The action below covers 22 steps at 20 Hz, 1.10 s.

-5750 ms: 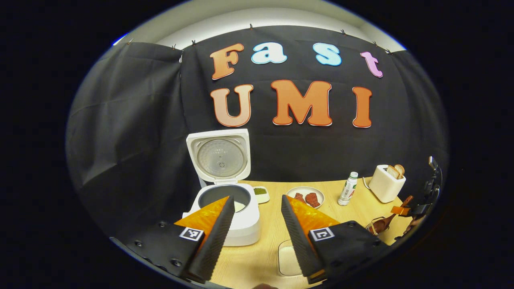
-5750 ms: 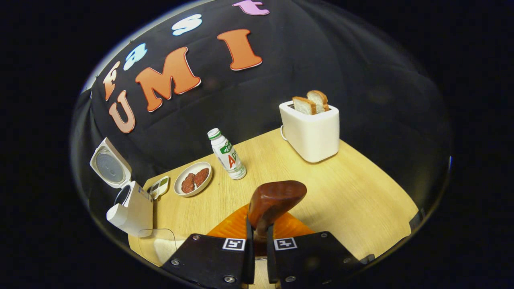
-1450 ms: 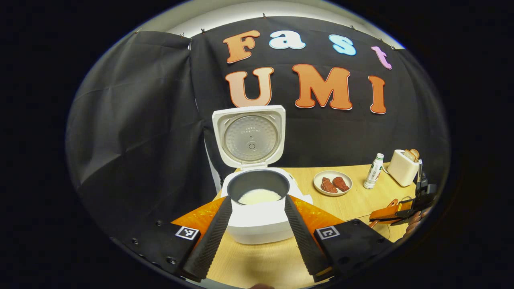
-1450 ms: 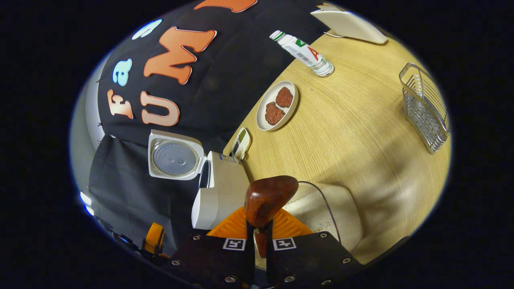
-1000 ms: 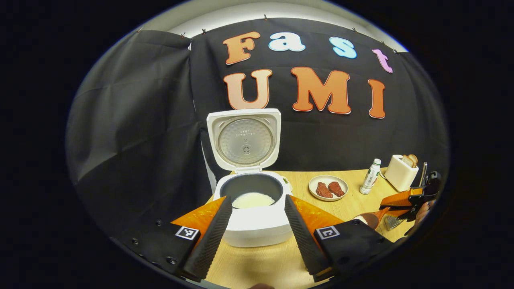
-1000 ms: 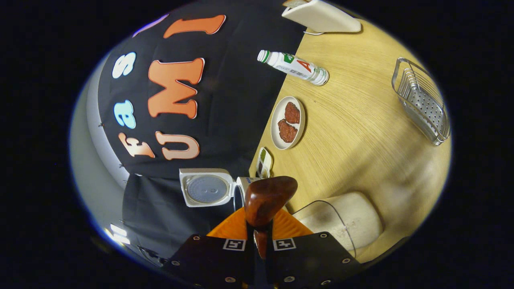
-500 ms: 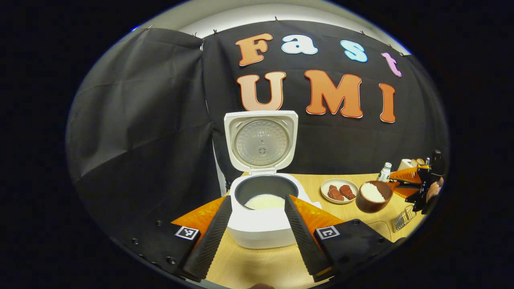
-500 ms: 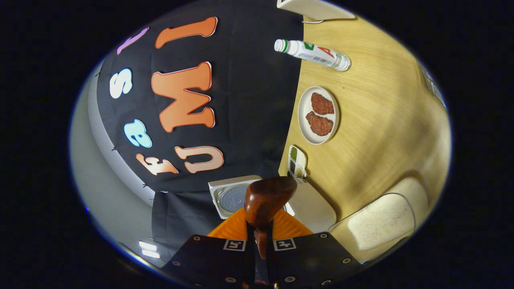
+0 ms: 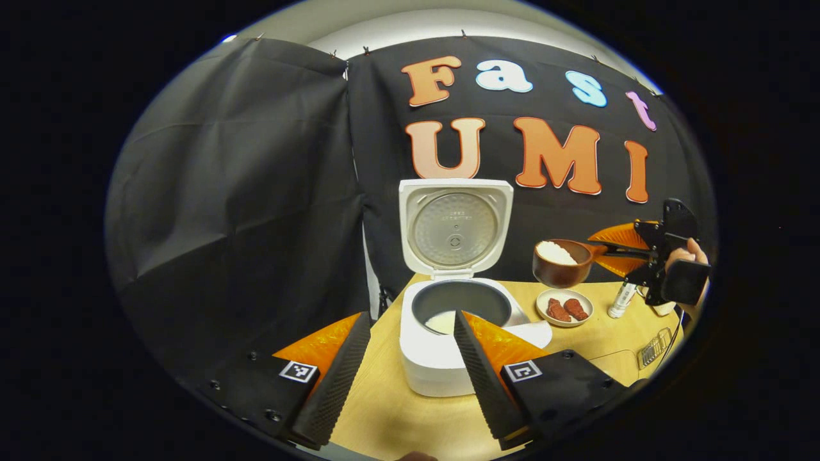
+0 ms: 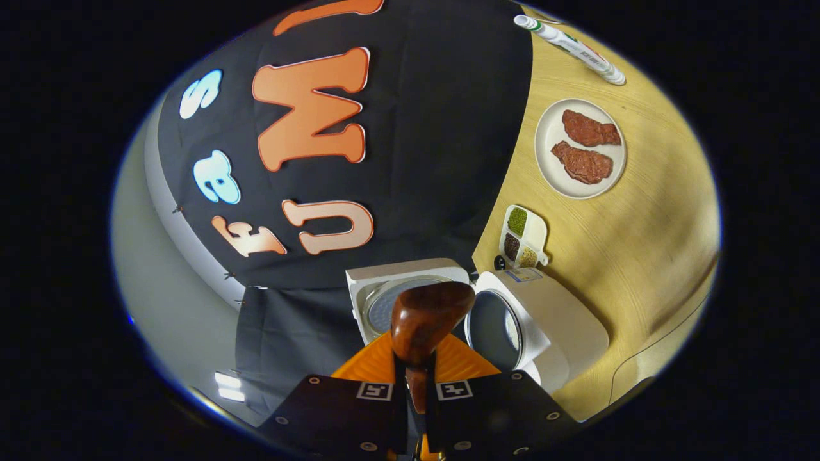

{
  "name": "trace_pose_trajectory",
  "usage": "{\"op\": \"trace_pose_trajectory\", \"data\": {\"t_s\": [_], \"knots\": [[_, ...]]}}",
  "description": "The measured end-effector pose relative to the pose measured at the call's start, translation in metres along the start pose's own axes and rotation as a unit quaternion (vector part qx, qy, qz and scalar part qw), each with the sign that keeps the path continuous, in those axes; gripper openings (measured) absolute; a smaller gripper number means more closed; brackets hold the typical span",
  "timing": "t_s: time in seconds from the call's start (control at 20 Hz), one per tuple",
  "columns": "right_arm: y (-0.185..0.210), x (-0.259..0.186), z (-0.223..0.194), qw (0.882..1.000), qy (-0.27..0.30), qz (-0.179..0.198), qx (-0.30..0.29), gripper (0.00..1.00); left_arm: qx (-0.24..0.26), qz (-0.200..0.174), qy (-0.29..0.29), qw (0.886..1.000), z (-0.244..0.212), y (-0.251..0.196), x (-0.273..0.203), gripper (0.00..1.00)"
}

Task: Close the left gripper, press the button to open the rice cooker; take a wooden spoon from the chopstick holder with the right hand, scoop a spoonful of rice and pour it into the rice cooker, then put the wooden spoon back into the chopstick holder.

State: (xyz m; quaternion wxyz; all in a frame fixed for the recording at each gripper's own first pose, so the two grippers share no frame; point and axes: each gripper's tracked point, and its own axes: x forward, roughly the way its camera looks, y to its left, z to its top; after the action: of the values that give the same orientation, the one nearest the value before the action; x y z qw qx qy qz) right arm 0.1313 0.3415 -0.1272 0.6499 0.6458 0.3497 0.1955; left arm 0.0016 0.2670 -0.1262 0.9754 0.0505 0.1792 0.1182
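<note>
One wooden spoon (image 9: 562, 262) level, bowl toward rice cooker (image 9: 448, 333), handle rightward

Black cloth wall (image 9: 243, 192) hung in folds at the far side — pale wall strip (image 9: 410, 25) above, light wooden table (image 9: 397, 416) near and right.

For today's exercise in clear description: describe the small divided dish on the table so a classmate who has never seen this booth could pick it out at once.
Start at the white rice cooker with its lid up, at the wall end of the wooden table. Just beside it, towards the round plate of two reddish-brown pieces, lies the small white divided dish. Unlike the plate, it is squarish, with separate green, dark and pale fillings.
</note>
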Motion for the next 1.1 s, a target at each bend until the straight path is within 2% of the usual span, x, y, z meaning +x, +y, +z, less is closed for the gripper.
{"op": "trace_pose_trajectory", "data": {"t_s": [0.35,0.45,0.55,0.75,1.1], "knots": [[-0.005,0.069,-0.012,0.991,-0.024,-0.079,-0.102,0.11,-0.030,0.029,0.020,0.999,-0.021,0.043,0.002,0.90],[-0.013,0.081,-0.009,0.980,-0.038,-0.118,-0.154,0.11,-0.032,0.037,0.025,0.999,-0.026,0.053,0.004,0.90],[-0.013,0.091,-0.007,0.968,-0.048,-0.139,-0.203,0.11,-0.032,0.043,0.028,0.998,-0.029,0.062,0.005,0.90],[0.005,0.106,-0.010,0.957,-0.058,-0.139,-0.248,0.10,-0.038,0.049,0.035,0.997,-0.034,0.072,0.007,0.90],[0.018,0.117,-0.010,0.910,-0.087,-0.160,-0.372,0.11,-0.034,0.050,0.040,0.997,-0.037,0.077,0.009,0.90]]}}
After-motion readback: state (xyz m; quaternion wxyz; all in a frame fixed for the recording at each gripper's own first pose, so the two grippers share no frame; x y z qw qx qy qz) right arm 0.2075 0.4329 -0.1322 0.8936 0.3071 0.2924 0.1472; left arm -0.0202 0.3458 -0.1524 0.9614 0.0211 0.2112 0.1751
